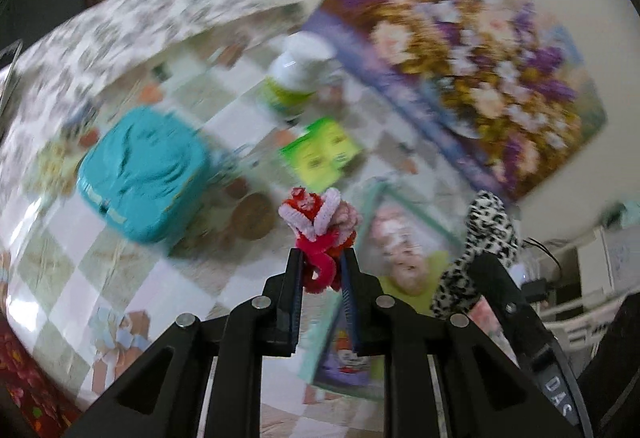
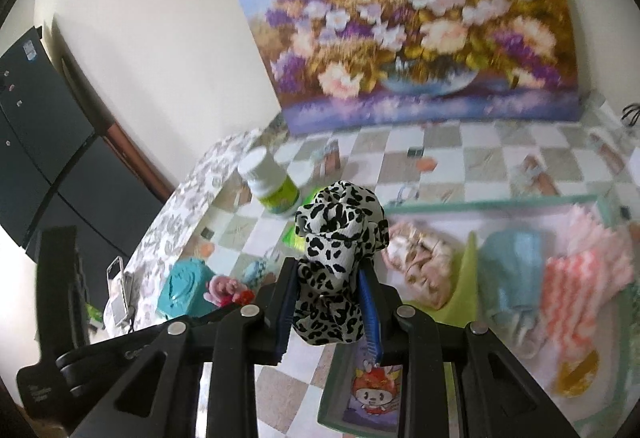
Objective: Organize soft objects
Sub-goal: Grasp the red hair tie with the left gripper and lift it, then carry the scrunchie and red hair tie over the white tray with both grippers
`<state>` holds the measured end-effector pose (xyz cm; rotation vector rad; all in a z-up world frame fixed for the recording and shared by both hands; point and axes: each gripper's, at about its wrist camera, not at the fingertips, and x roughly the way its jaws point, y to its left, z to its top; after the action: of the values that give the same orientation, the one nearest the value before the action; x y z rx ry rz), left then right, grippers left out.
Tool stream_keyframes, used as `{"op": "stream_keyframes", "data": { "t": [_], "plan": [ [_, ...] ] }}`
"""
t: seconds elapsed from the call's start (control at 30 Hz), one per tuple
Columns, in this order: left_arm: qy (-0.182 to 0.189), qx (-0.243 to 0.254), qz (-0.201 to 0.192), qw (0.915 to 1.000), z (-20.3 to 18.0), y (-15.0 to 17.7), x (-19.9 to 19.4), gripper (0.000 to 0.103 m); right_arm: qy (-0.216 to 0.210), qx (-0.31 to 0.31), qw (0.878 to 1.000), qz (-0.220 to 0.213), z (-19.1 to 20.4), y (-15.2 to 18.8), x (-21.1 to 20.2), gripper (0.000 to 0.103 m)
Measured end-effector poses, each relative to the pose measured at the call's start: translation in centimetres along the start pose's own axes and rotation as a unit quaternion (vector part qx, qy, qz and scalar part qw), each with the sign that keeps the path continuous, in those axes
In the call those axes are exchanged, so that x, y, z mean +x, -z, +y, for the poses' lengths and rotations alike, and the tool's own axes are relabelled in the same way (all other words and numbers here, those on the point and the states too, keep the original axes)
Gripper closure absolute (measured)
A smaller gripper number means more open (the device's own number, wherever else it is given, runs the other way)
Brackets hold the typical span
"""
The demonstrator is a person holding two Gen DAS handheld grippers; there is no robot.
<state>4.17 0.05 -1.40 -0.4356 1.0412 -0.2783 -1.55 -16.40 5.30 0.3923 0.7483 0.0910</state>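
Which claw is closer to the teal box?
Left. The left claw, shut on the fuzzy flower, hangs just right of the teal box. The right claw, holding the spotted scrunchie, is farther right.

Left hand-held gripper (image 1: 322,270) clamping red-pink chenille bundle (image 1: 320,226), leopard-print scrunchie (image 1: 480,250) beside

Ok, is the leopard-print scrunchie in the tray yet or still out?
Out. The leopard-print scrunchie is clamped in the right gripper, held above the table beside the green tray.

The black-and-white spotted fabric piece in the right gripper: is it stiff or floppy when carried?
The spotted fabric piece looks floppy: it bunches and folds above the right gripper. Probably light and squashable, pinched between the closed fingers.
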Motion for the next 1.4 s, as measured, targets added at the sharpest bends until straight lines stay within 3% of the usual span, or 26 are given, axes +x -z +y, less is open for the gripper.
{"op": "stream_keyframes", "data": {
  "t": [0.37, 0.5, 0.77, 0.93, 1.03, 1.17, 1.4],
  "plan": [
    [0.064, 0.106, -0.004, 0.9923, -5.3, 0.5, -1.8, 0.084, 0.122, -0.008, 0.990, -0.064, -1.4, -1.4, -5.6, 0.071],
    [0.074, 0.127, 0.015, 0.9890, -6.4, 1.1, -1.4, 0.084, 0.179, 0.005, 0.982, -0.066, -3.1, -1.2, -7.0, 0.071],
    [0.077, 0.156, 0.047, 0.9836, -7.7, 2.2, -0.4, 0.084, 0.209, 0.082, 0.973, -0.054, -7.3, -0.2, -8.7, 0.072],
    [0.079, 0.185, 0.079, 0.9763, -9.2, 3.8, 0.9, 0.084, 0.262, 0.071, 0.961, -0.053, -8.1, 0.3, -9.6, 0.072],
    [0.074, 0.195, 0.104, 0.9725, -9.6, 4.6, 2.1, 0.083, 0.246, 0.082, 0.965, -0.039, -8.8, 0.8, -9.2, 0.072],
    [0.069, 0.180, 0.148, 0.9700, -9.1, 5.3, 4.1, 0.083, 0.221, 0.096, 0.970, 0.021, -9.6, 1.7, -6.8, 0.071],
    [0.030, 0.167, 0.197, 0.9658, -7.9, 6.4, 6.7, 0.083, 0.213, 0.102, 0.964, 0.118, -10.3, 3.9, -2.7, 0.071]
  ]
}}
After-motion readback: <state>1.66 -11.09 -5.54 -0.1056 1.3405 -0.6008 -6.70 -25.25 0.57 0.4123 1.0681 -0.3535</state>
